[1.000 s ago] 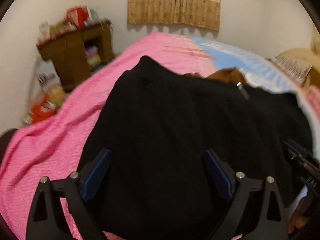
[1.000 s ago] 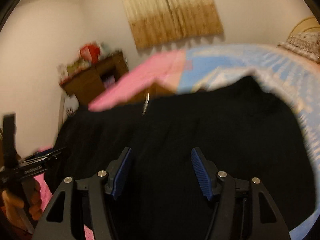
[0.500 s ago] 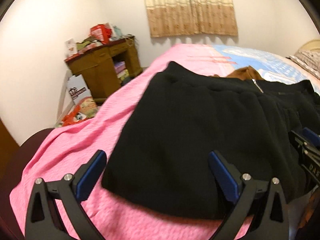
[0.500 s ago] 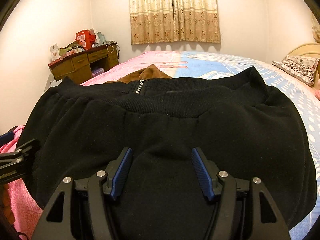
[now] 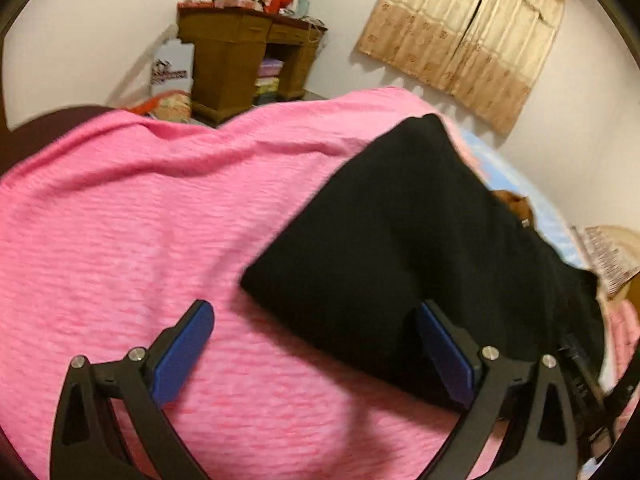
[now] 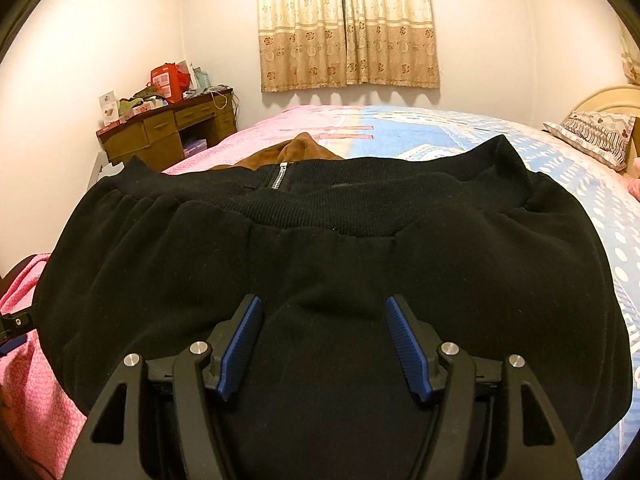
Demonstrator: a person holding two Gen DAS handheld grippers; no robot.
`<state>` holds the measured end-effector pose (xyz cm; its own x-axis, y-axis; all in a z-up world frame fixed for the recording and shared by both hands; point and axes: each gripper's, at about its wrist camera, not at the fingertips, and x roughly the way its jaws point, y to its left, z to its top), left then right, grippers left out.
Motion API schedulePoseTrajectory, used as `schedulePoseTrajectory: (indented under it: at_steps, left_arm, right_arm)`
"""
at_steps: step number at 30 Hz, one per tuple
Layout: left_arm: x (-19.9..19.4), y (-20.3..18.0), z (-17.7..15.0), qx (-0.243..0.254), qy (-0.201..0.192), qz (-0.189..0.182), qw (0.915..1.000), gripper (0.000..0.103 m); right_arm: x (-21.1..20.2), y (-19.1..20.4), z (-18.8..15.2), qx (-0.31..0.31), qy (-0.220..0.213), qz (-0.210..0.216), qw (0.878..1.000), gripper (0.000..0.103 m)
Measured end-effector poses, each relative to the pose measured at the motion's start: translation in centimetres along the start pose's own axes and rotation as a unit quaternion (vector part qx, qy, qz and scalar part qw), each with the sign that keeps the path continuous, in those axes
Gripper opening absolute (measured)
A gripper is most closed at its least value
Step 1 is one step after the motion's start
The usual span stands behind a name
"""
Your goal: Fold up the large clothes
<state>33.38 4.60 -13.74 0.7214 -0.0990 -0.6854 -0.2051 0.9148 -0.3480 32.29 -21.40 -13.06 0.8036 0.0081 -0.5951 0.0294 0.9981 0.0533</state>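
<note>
1. Black garment (image 6: pixel 320 272) spread across the bed (image 5: pixel 140 220), lying partly on the pink cover and partly on the blue-patterned sheet (image 6: pixel 580 184); ribbed band (image 6: pixel 320 216) and zipper (image 6: pixel 278 178) at the far side, brown garment (image 6: pixel 296 152) peeking out beyond it.
2. Long axis running side to side as the right wrist view shows it, from the pink edge at the left to the blue sheet at the right; near hem closest to both tools.
3. Right hand-held gripper (image 6: pixel 322 344) parted moderately, nothing between the pads, poised just over the middle of the near portion of the cloth; contact with the fabric not clear.
4. Left hand-held gripper (image 5: pixel 320 352) spread wide and empty, straddling the garment's near left corner (image 5: pixel 256 280): one blue pad over bare pink cover, the other over black cloth.
5. Garment extending up and to the right from the left tool, straight ahead from the right tool.
6. Judged nearer to an edge worth gripping: the left, sitting at the corner; the right sits centred on the body of the cloth.
7. Likely next need: a pinch on the near hem or corner, then a carry across the short axis toward the ribbed band.
</note>
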Motion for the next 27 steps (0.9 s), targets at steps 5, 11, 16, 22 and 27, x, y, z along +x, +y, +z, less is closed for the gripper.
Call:
schedulePoseTrajectory:
  at_steps: [5, 11, 16, 22, 27]
  left_arm:
    - [1.0, -0.3, 1.2, -0.032, -0.02, -0.026, 0.999, 0.102]
    - [1.3, -0.5, 0.8, -0.056, -0.049, -0.04, 0.9964, 0.103]
    - [1.3, -0.1, 0.5, -0.049, -0.068, -0.049, 0.9953, 0.103]
    - [0.1, -1.6, 1.8, -0.011, -0.102, -0.075, 0.9919, 0.037]
    - [-1.9, -4.0, 2.7, 0.056, -0.133, -0.112, 0.9833, 0.021]
  right_arm:
    - [-4.5, 1.0, 0.0, 0.026, -0.041, 0.042, 0.998, 0.066]
    - [-1.5, 3.5, -2.7, -0.014, 0.02, 0.063, 0.998, 0.066]
    - [-1.4, 3.8, -2.7, -0.021, 0.012, 0.061, 0.998, 0.07]
    - [-1.3, 3.4, -2.4, -0.012, 0.009, 0.075, 0.997, 0.071]
    - [-1.3, 3.4, -2.3, -0.007, 0.01, 0.082, 0.997, 0.072]
